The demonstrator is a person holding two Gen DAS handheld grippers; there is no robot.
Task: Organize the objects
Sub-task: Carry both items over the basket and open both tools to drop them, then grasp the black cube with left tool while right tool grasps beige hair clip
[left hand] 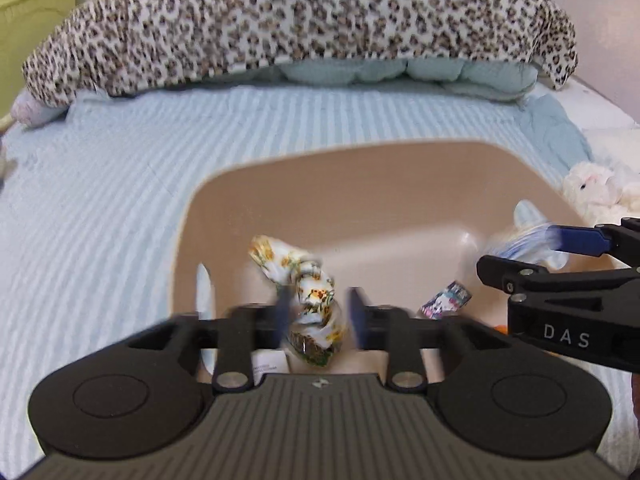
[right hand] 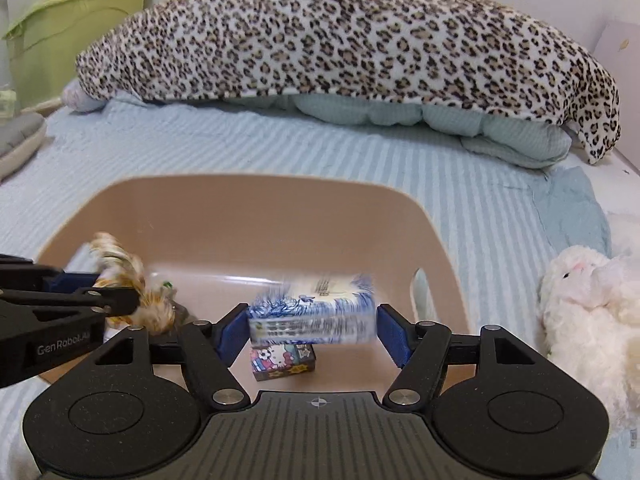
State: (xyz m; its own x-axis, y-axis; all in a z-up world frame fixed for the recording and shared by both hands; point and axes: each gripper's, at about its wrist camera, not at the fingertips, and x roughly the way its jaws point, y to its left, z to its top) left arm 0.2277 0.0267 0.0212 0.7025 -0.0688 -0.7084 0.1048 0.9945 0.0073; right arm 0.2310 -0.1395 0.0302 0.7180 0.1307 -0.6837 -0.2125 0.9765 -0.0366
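Observation:
A beige plastic basin (left hand: 304,184) (right hand: 224,216) sits on the striped light-blue bed. My left gripper (left hand: 320,316) is over the basin with its blurred fingers spread beside a floral-print cloth bundle (left hand: 308,292), which also shows in the right wrist view (right hand: 132,288). My right gripper (right hand: 312,328) is over the basin with a blue-and-white tissue pack (right hand: 312,308) between its blue pads; the pack is blurred and small gaps show at both pads. The pack also shows in the left wrist view (left hand: 524,240). A small cartoon-print box (right hand: 284,362) (left hand: 444,300) lies on the basin floor.
A leopard-print blanket (right hand: 344,40) over a pale quilt lies across the far bed. A white plush toy (right hand: 588,308) lies right of the basin. A green bin (right hand: 72,28) stands at the far left. A grey cushion (right hand: 20,136) is at the left edge.

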